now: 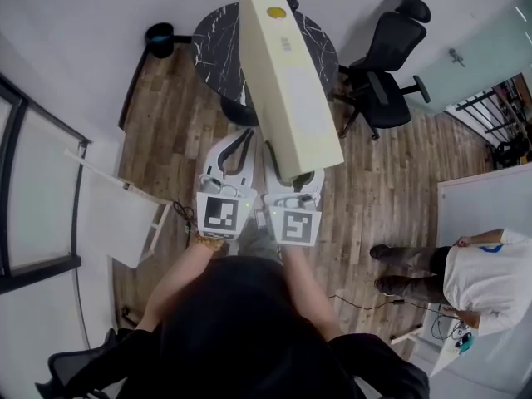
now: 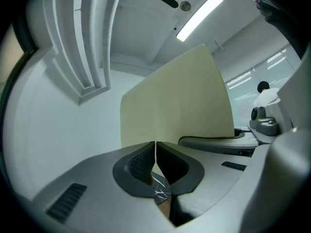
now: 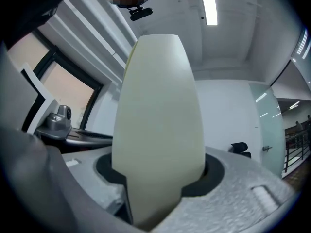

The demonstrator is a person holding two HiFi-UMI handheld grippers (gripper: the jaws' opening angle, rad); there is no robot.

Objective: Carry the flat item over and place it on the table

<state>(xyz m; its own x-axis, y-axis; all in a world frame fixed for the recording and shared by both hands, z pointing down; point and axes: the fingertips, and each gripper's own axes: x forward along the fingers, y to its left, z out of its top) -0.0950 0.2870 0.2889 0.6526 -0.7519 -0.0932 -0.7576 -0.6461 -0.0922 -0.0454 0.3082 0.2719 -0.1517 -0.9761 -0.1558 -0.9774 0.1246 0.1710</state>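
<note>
The right hand-held gripper (image 3: 158,181) is clamped on the near end of the flat item, a long cream panel (image 1: 287,73). Its jaws stand wide apart, one pressed against each broad face of the panel, which fills the gap between them. From that grip the panel rises up and away from the hand-held gripper, standing on edge, with a round yellow sticker (image 1: 276,12) near its far end. Just beside it, the left hand-held gripper (image 2: 155,154) has its jaws fully together with nothing between them; the panel stands to its right, apart from it. Beyond both hand-held grippers and below the panel's far half is a round black marbled desk (image 1: 218,44) on the wooden floor (image 1: 391,194).
</note>
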